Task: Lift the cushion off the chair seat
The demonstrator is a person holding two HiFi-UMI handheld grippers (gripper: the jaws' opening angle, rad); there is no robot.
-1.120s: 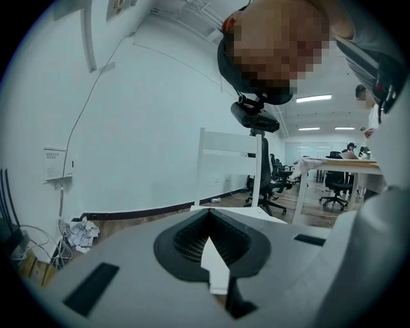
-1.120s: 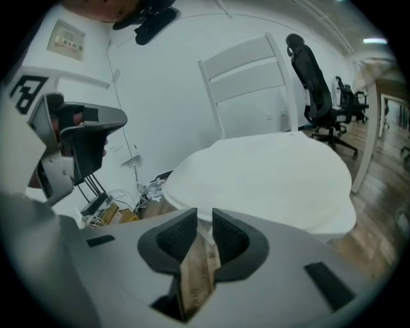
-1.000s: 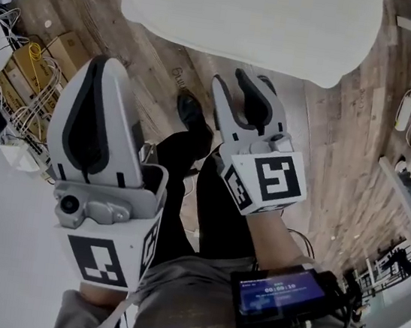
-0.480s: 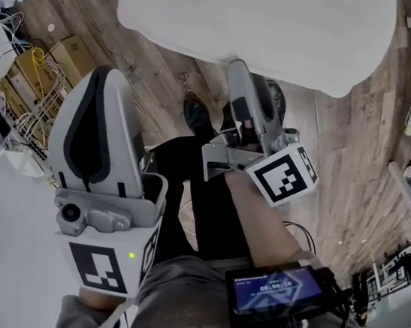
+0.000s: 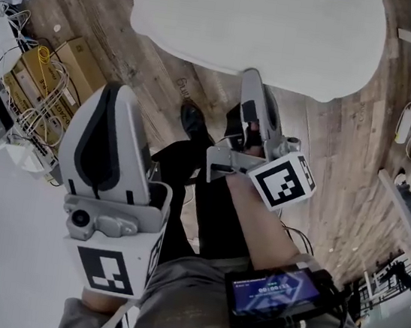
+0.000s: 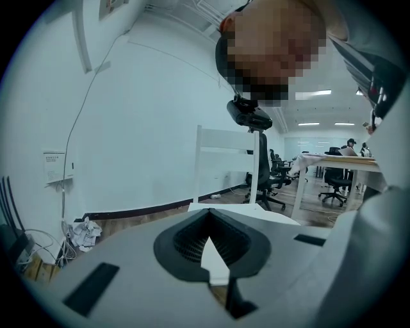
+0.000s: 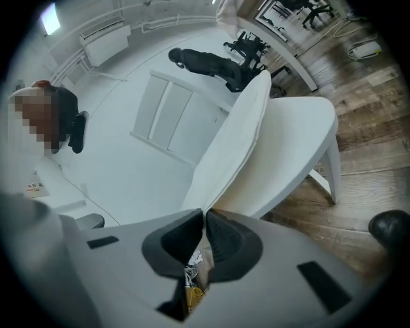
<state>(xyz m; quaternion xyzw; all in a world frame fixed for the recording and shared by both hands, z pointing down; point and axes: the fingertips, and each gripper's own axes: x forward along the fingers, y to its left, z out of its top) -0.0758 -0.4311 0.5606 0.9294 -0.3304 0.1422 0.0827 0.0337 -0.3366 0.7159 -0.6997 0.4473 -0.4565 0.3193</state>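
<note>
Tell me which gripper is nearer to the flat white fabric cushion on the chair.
Right. The right gripper is at the near edge of the white cushion, and its jaws have just been closing on that edge. The left gripper is further back, shut and empty, apart from it.

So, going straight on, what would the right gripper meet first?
The cushion: the jaws of the right gripper have just been closing, and the cushion's edge seems already pinched at their tips.
</note>
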